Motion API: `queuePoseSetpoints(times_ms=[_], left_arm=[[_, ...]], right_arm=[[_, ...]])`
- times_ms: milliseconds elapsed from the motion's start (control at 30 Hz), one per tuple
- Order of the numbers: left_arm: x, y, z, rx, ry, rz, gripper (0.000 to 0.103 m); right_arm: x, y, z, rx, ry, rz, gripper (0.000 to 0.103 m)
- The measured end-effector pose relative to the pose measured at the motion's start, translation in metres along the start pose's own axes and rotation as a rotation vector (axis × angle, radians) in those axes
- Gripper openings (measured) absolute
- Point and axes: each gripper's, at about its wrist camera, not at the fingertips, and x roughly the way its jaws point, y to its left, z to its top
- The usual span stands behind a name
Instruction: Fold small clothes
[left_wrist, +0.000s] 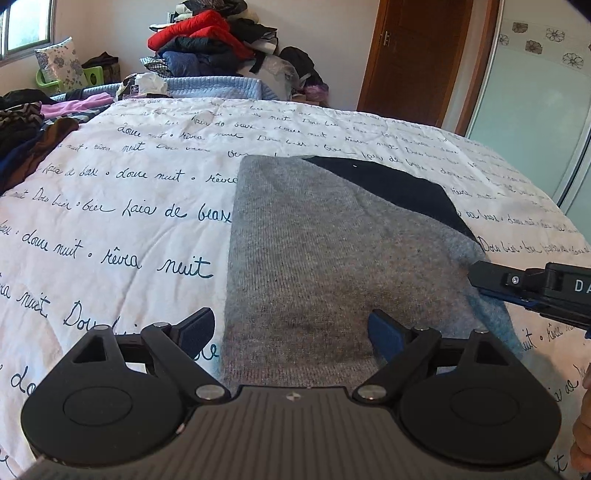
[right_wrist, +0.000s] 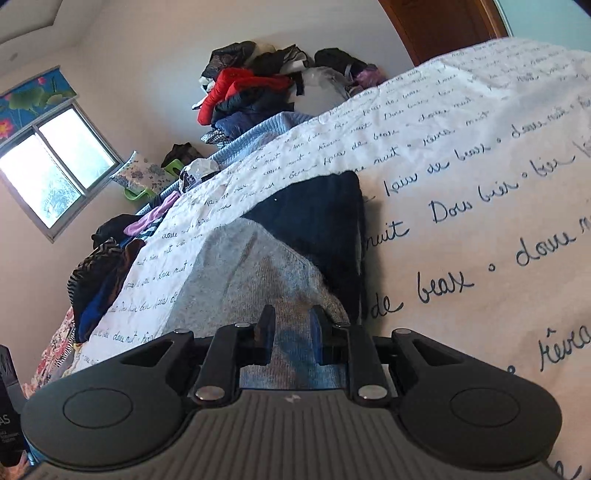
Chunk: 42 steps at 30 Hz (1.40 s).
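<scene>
A grey knit garment (left_wrist: 314, 251) lies flat on the bed, folded, with a dark navy part (left_wrist: 399, 188) showing at its far right. My left gripper (left_wrist: 291, 325) hovers over the garment's near edge, open wide, nothing between its fingers. My right gripper (left_wrist: 480, 280) comes in from the right at the garment's right edge. In the right wrist view the right gripper (right_wrist: 292, 314) stands open by a narrow gap; the grey garment (right_wrist: 243, 266) shows through the gap and the pads do not press on it. The navy part (right_wrist: 317, 218) lies beyond.
A white bedspread (left_wrist: 129, 206) with handwritten script covers the bed. Loose clothes (left_wrist: 22, 133) are heaped at its left edge. A tall pile of clothes (left_wrist: 207, 40) stands behind the bed's far end. A wooden door (left_wrist: 413, 55) is at the back right.
</scene>
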Motion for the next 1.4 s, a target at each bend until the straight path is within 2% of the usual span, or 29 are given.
queuePoseSetpoints(times_ms=[33,100,133,267,567,733,833,900,1067,1167,1233,1300,1333,1367,1400], left_arm=[[0.000,0.000,0.001,0.003,-0.002,0.004,0.089],[-0.001,-0.001,0.000,0.009,-0.005,0.010,0.089],[-0.001,-0.003,0.000,0.012,-0.006,0.012,0.089],[-0.002,-0.003,-0.001,0.021,-0.010,0.016,0.090],[-0.011,0.007,-0.002,0.016,-0.027,0.012,0.090],[-0.012,0.022,0.015,-0.023,-0.044,0.011,0.090],[-0.005,0.029,0.026,-0.047,-0.024,-0.039,0.090],[0.005,0.035,0.035,-0.065,-0.004,-0.102,0.091],[0.034,0.059,0.040,-0.132,0.089,-0.221,0.091],[0.042,0.080,0.026,-0.220,0.131,-0.323,0.091],[0.042,0.093,0.012,-0.272,0.126,-0.404,0.091],[0.038,0.096,0.005,-0.278,0.103,-0.434,0.091],[0.037,0.094,0.005,-0.270,0.108,-0.444,0.086],[0.036,0.092,0.005,-0.266,0.111,-0.451,0.076],[0.037,0.089,0.006,-0.264,0.130,-0.467,0.049]], right_arm=[[-0.001,0.003,-0.001,-0.021,0.000,-0.004,0.028],[0.001,0.007,-0.003,-0.060,0.011,-0.014,0.044],[0.003,0.008,-0.006,-0.074,0.019,-0.022,0.045],[0.006,0.005,-0.013,-0.080,0.044,-0.032,0.045],[-0.016,0.005,-0.014,-0.080,0.026,-0.030,0.046],[-0.029,0.000,-0.004,-0.072,-0.018,-0.061,0.055],[-0.030,0.003,0.003,-0.094,-0.037,-0.070,0.058],[-0.022,0.000,0.009,-0.092,-0.032,-0.061,0.075],[0.009,-0.041,0.024,0.077,0.062,0.024,0.077],[0.021,-0.057,0.018,0.174,0.145,0.127,0.078],[0.023,-0.056,0.008,0.182,0.183,0.211,0.078],[0.028,-0.055,-0.001,0.201,0.216,0.280,0.078],[0.031,-0.053,-0.004,0.203,0.218,0.290,0.078],[0.033,-0.050,-0.005,0.197,0.214,0.286,0.074],[0.037,-0.047,-0.004,0.197,0.218,0.276,0.056]])
